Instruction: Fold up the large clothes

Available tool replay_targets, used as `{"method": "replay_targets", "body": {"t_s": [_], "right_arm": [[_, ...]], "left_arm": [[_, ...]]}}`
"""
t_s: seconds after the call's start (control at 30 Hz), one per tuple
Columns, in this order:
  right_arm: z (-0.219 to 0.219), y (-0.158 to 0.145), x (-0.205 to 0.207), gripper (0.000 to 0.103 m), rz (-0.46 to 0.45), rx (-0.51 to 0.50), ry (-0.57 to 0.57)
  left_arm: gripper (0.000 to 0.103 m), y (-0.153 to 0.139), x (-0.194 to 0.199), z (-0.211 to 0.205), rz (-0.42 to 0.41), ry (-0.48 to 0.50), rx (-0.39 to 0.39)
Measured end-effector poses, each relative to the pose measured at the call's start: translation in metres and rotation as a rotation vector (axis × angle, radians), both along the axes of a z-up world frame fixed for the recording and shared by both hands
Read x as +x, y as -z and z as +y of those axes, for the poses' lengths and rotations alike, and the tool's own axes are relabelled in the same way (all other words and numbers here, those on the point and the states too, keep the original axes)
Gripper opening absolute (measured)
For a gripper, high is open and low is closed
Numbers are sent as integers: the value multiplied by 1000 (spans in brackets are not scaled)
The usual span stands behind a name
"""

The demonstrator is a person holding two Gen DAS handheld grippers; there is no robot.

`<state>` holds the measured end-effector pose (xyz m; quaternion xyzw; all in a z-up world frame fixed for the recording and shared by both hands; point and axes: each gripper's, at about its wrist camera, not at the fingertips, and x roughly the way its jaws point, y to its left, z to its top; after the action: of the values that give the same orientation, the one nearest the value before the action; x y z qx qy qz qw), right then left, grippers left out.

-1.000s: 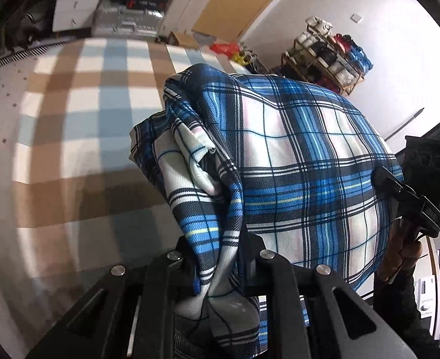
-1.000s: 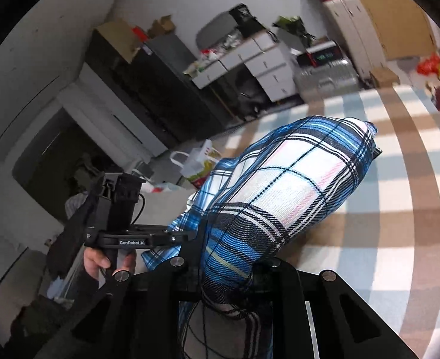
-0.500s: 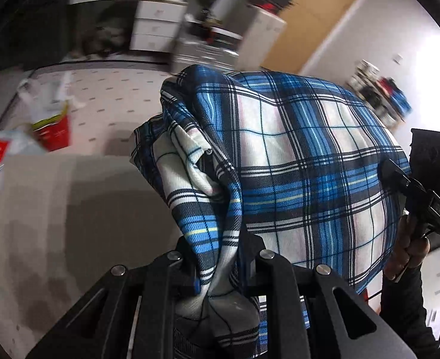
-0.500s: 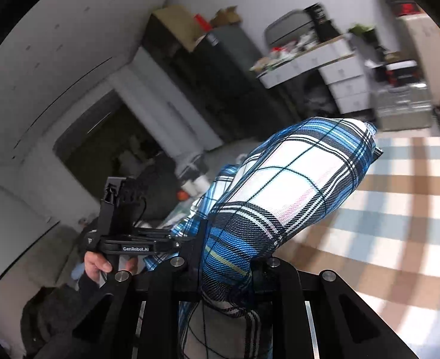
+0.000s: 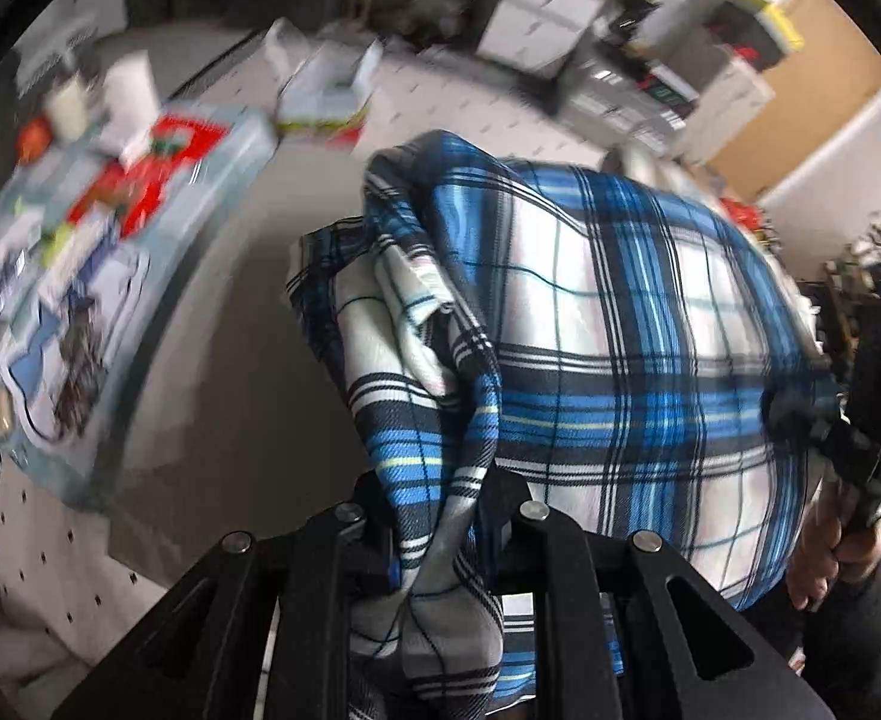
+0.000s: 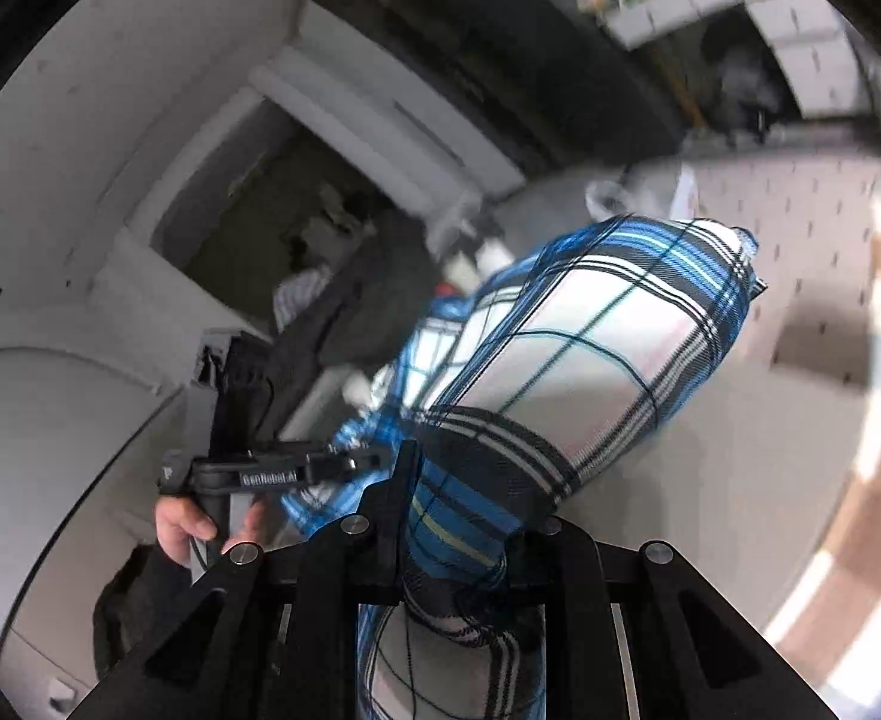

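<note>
A folded blue, white and black plaid shirt [image 5: 608, 324] hangs in the air between both grippers. My left gripper [image 5: 440, 516] is shut on its near edge, with cloth bunched between the jaws. My right gripper [image 6: 458, 540] is shut on the other edge of the plaid shirt [image 6: 590, 360]. The right gripper also shows at the right of the left wrist view [image 5: 848, 450], and the left gripper at the left of the right wrist view [image 6: 272, 468].
A grey surface [image 5: 224, 372] lies below the shirt. A cluttered light-blue tray of small items [image 5: 80, 228] is at the left. White drawers [image 5: 536, 12] and boxes stand at the back. The checked cloth [image 6: 860, 510] is at the right.
Both grippers have swung left with the shirt held between them, away from the checked cloth and over the grey surface beside the clutter. The grip on the shirt is unchanged.
</note>
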<state>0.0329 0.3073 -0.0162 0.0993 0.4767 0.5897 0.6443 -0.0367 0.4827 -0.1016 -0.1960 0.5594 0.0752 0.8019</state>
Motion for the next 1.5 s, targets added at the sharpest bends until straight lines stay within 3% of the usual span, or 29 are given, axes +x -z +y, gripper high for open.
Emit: {"method": "replay_targets", "body": {"t_s": [0.07, 0.1, 0.13, 0.2, 0.4, 0.53, 0.63, 0.67, 0.73, 0.8, 0.9, 1.0, 1.1, 1.17, 1.23, 1.37, 1.43, 1.47, 1.5], "right_arm": [[14, 38, -2, 19, 4, -108, -22], [18, 60, -5, 20, 18, -169, -35], [21, 81, -10, 22, 29, -238, -54], [14, 91, -18, 25, 10, -241, -74], [-23, 69, -40, 31, -163, -306, -169], [-36, 41, -47, 31, -287, -329, -156], [-37, 13, -37, 31, -413, -289, -96], [-33, 7, -34, 31, -436, -278, -83], [-16, -2, -26, 31, -468, -272, -58], [11, 3, -18, 33, -493, -314, -65], [52, 35, -13, 33, -552, -449, -78], [69, 79, -6, 31, -504, -587, -84], [73, 81, -12, 31, -561, -593, -88], [61, 70, -11, 31, -520, -559, -73], [44, 54, -15, 34, -475, -472, -56], [13, 35, -53, 34, -458, -342, -140], [6, 43, -76, 33, -459, -344, -222], [5, 49, -86, 33, -463, -357, -251], [3, 61, -97, 32, -469, -393, -282]], "left_arm": [[12, 46, 2, 11, 35, -50, -74], [13, 62, 1, 14, 10, -60, -127], [14, 64, -1, 16, -25, -57, -159], [14, 62, 0, 15, -54, -46, -164], [25, 59, 37, -8, -15, 32, 10], [30, 51, 39, 13, -5, -68, 36], [30, 24, 23, 15, -38, -169, 226], [30, 16, 16, 12, -66, -175, 246], [37, 13, 9, -2, -99, -122, 195], [57, 28, 14, -34, -87, -24, 165], [57, 69, 27, -59, 1, 74, 237], [57, 100, 44, -61, 71, 82, 276], [57, 80, 57, -49, 44, 58, 208], [57, 45, 66, -47, -98, 73, 159], [63, 32, 86, -49, -141, 64, 202], [65, 63, 142, -47, -49, 93, 193], [65, 87, 156, -44, 20, 65, 237], [68, 102, 165, -40, 47, 54, 226], [72, 107, 166, -35, 20, 25, 183]]}}
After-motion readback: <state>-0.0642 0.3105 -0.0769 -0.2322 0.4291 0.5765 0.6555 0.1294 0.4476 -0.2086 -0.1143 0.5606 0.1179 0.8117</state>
